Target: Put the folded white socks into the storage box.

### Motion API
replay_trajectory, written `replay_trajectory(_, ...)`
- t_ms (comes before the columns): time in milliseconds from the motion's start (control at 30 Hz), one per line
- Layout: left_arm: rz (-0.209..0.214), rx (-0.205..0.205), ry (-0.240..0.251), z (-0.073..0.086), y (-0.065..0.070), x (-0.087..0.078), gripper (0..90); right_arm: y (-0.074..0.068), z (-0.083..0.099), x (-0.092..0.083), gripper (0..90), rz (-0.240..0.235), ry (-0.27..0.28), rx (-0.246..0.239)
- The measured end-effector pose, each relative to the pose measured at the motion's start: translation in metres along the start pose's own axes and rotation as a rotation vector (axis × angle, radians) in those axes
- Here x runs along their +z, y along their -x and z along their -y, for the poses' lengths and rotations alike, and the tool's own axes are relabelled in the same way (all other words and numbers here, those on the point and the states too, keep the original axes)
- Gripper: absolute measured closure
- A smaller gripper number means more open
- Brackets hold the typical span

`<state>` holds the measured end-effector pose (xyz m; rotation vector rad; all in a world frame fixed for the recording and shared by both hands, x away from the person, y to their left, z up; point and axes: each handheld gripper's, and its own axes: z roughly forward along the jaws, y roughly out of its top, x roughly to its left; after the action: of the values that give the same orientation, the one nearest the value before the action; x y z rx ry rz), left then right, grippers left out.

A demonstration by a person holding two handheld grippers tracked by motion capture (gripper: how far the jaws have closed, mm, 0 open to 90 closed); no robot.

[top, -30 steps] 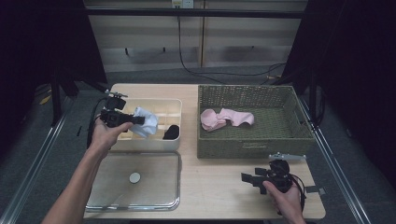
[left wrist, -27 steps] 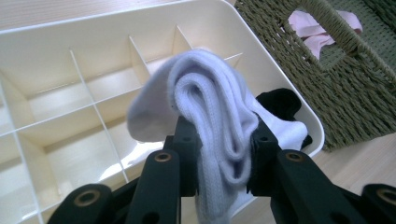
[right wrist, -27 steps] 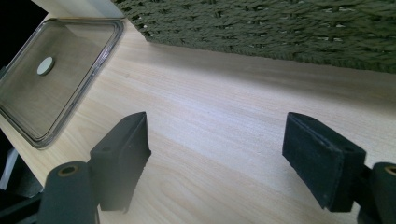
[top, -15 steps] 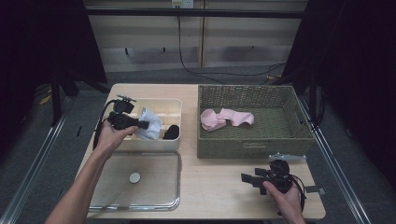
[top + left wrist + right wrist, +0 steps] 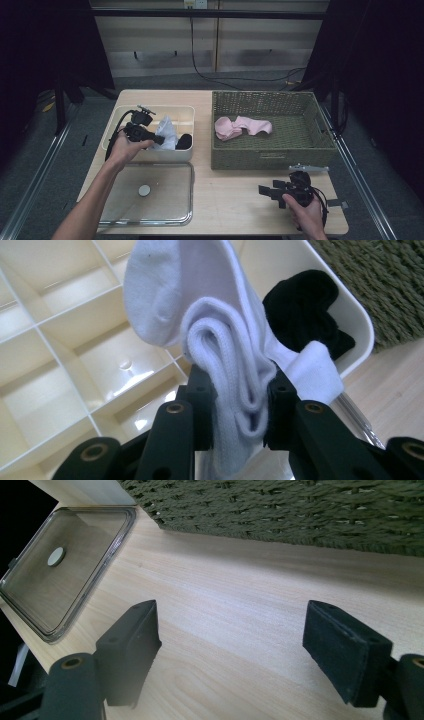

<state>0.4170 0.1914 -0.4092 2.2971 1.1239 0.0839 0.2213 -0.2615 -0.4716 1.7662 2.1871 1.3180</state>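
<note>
Left gripper [image 5: 159, 139] clenched on rolled white cotton sock [image 5: 220, 340], lowered further into cream plastic divided bin [image 5: 120, 112], right gripper [image 5: 235, 645] fingers released above pale wooden counter [image 5: 235, 195], dark room

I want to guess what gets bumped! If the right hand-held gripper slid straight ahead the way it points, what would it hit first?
Probably the clear lid. The right hand-held gripper points left across the bare table, jaws open and empty. The basket sits off to one side, though depth is hard to judge.

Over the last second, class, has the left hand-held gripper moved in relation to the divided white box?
Yes. The left hand-held gripper, shut on the white sock, has moved rightward over the divided white box, toward the black sock.
</note>
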Motion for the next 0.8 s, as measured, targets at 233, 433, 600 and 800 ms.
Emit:
replay_trajectory(233, -0.029, -0.003, -0.039, -0.002, 0.002, 0.013, 71.6, 0.000, 0.000, 0.002, 22.3, -0.001, -0.005, 0.003)
replay_trajectory(433, -0.021, -0.007, -0.068, -0.004, 0.001, 0.022, 71.8, 0.000, 0.000, 0.002, 22.3, 0.001, -0.004, 0.005)
replay_trajectory(600, 0.001, -0.013, -0.086, -0.005, 0.000, 0.029, 71.8, 0.000, 0.000, 0.002, 22.3, 0.001, -0.004, 0.005)
replay_trajectory(800, 0.003, -0.002, -0.119, -0.005, 0.003, 0.040, 72.1, 0.000, 0.001, 0.003, 22.2, 0.000, -0.008, 0.005)
